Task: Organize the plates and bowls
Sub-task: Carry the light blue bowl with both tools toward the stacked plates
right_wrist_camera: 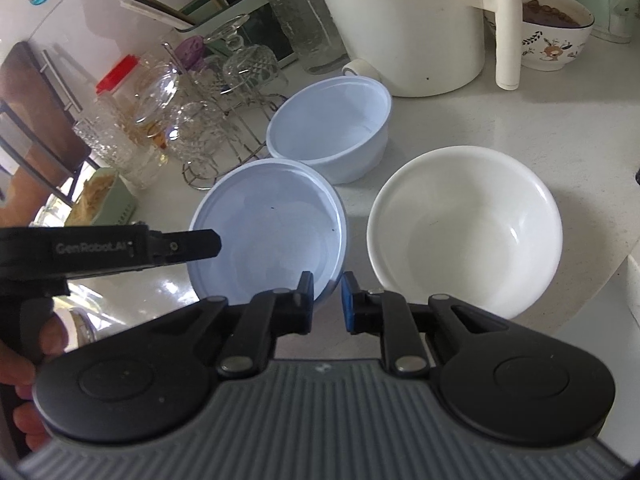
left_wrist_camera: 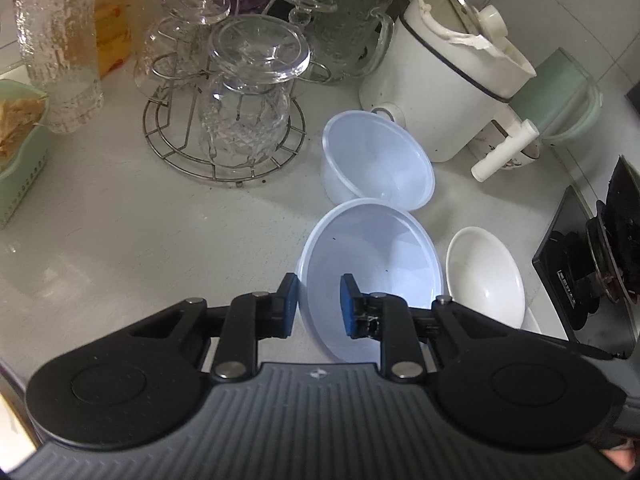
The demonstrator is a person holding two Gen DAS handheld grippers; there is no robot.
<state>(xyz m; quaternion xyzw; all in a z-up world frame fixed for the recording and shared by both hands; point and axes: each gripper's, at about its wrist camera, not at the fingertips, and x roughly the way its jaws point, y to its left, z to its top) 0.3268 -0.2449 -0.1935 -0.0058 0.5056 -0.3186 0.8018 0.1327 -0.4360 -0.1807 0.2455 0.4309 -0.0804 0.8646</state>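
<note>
- Left gripper (left_wrist_camera: 319,306) is closed narrow on the rim of the near blue bowl (left_wrist_camera: 372,264); one pad inside, one outside
- Right gripper (right_wrist_camera: 327,303) pinches the same bowl's opposite rim
- Second blue bowl (right_wrist_camera: 332,128) sits just behind; white bowl (right_wrist_camera: 464,228) stands beside, on the counter (left_wrist_camera: 120,232)

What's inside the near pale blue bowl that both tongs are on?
Nothing but a few dark specks on the near pale blue bowl's inner wall. The left tongs and right tongs cover parts of its near rim.

Two pale blue bowls (right_wrist_camera: 272,236) (right_wrist_camera: 332,128), one white bowl (right_wrist_camera: 464,228), one patterned bowl (right_wrist_camera: 556,40), one white cooker (right_wrist_camera: 408,28).
</note>
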